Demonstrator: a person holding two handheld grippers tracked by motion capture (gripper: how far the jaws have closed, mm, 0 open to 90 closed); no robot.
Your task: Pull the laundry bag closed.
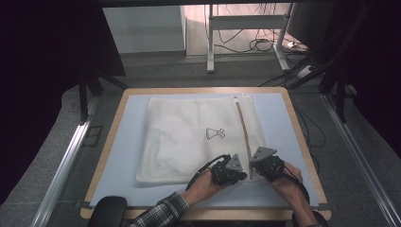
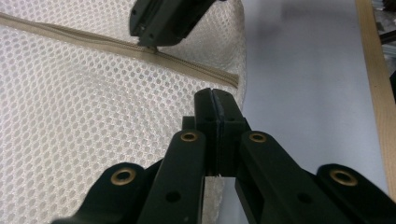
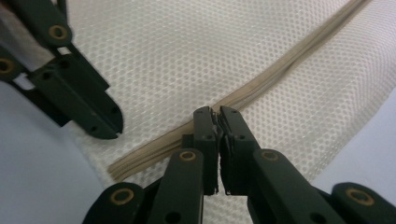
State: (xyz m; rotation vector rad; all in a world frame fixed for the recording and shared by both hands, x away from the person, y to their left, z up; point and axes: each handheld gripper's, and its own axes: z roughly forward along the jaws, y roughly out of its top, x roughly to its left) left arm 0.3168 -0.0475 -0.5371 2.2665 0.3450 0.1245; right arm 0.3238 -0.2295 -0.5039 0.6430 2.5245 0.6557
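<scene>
A white mesh bag (image 1: pixel 189 137) with a small black dress print lies flat on a pale blue mat (image 1: pixel 279 127). Its beige zipper (image 1: pixel 243 127) runs from the far edge to the near right corner. Both grippers meet at that near end. My right gripper (image 3: pixel 216 112) is shut on the zipper (image 3: pixel 289 65), with what looks like its small pull between the tips. My left gripper (image 2: pixel 215 95) is shut at the bag's (image 2: pixel 70 116) near edge beside the zipper's end (image 2: pixel 196 67) and seems to pinch the mesh. From above, the left gripper (image 1: pixel 243 176) and right gripper (image 1: pixel 254 172) almost touch.
The mat covers a wooden table whose rim (image 1: pixel 113 137) shows on all sides. Bare mat (image 2: pixel 303 70) lies right of the bag's corner, then the wooden edge (image 2: pixel 373 70). A dark chair back (image 1: pixel 108 213) sits at the near left. Desk legs and cables stand beyond the table.
</scene>
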